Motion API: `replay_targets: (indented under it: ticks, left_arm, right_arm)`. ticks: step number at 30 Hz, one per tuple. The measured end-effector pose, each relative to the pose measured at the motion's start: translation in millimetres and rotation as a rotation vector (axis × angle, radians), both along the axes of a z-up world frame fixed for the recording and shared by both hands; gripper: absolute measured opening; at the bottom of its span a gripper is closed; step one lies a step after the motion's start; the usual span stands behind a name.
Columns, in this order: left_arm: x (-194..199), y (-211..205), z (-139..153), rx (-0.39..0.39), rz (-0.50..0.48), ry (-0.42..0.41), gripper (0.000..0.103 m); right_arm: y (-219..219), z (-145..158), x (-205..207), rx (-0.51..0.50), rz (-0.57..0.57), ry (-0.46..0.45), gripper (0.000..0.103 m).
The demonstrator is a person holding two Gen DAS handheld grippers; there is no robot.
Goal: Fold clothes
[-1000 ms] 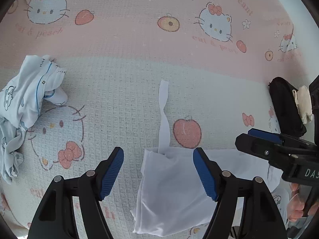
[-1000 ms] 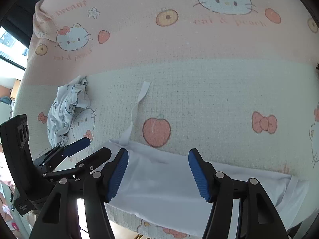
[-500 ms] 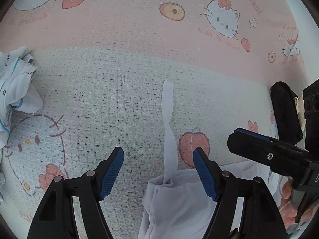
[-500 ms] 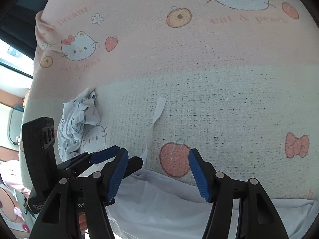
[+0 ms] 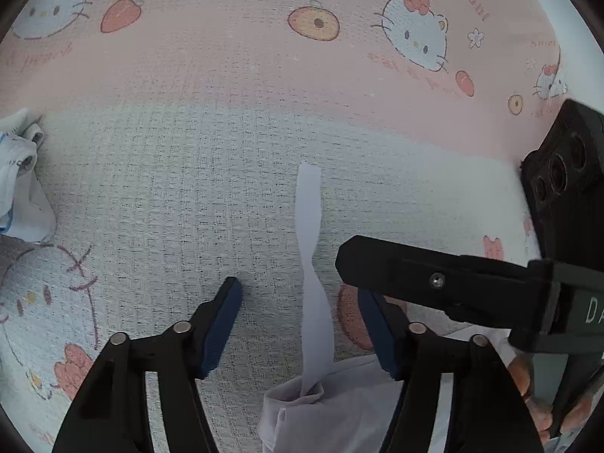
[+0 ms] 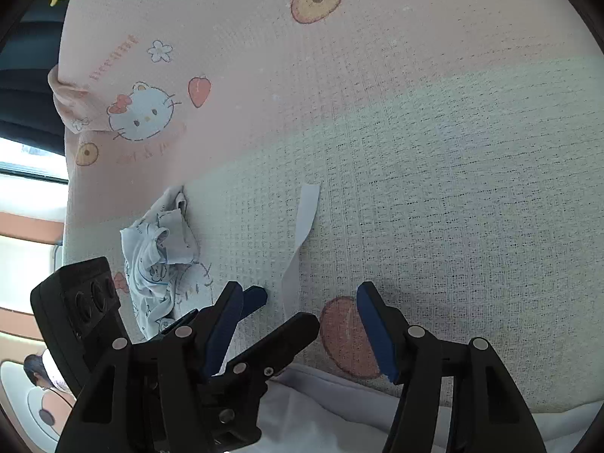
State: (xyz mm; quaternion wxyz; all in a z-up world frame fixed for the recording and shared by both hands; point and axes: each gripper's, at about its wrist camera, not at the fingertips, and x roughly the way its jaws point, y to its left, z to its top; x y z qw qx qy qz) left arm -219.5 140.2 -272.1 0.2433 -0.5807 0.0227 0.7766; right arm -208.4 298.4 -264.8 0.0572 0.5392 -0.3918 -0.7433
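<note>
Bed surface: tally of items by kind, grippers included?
White garment with a long strap: 1
Crumpled printed garment: 1
Hand-held grippers: 2 (left hand-held gripper, right hand-held gripper)
Cartoon-print blanket underneath: 1
Total: 5

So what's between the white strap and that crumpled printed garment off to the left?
Only bare blanket lies between the strap and the crumpled garment, clearest in the right wrist view.
</note>
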Motion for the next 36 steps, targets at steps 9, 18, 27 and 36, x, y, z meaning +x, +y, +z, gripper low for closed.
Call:
replay_targets:
  ticks: [9,18,27,36]
  left_arm:
    - [-1,-23,-2,0.024,0.061,0.011,0.017]
    - [5,-44,1,0.107,0.092,-0.013,0.011]
    - [20,-36,5,0.067,0.074,0.016,0.011]
    - [23,-61,14,0.344,0.198,-0.119,0.011]
  right_arm:
    - [-26,-6,-30,0.008,0.125,0.017,0.062]
    - [-35,-5,-35,0.073,0.102,0.073,0.062]
    - [-42,-5,-47,0.232,0.134,0.037,0.011]
    - [-17,-12,-25,-0.007,0.071,0.072,0.005]
